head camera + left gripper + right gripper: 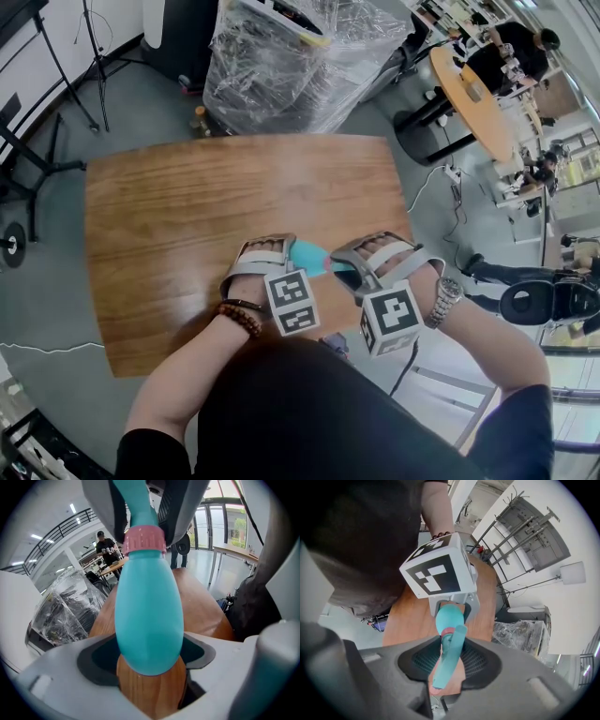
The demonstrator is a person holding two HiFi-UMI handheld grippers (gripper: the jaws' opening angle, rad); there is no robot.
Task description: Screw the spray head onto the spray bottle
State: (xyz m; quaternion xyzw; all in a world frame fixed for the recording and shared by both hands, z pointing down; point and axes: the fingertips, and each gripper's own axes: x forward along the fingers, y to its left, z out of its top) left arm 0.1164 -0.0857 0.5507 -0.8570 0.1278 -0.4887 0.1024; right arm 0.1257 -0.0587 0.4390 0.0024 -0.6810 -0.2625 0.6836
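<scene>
A teal spray bottle (307, 253) hangs above the wooden table (187, 216), between my two grippers. My left gripper (279, 247) is shut on the bottle's wide body (149, 616), which fills the left gripper view. A pink collar (144, 538) sits at the bottle's neck. The teal spray head (136, 503) rises from the collar into the right gripper's jaws. In the right gripper view the spray head (447, 660) lies between the dark pads, with my right gripper (447, 667) shut on it. Beyond it are the collar (447, 631), the bottle (450, 615) and the left gripper's marker cube (436, 573).
A plastic-wrapped pallet load (300, 56) stands beyond the table's far edge. Dark stands (89, 56) are on the floor at the left. To the right are a round orange table (473, 94) with people around it, and cables on the floor (441, 178).
</scene>
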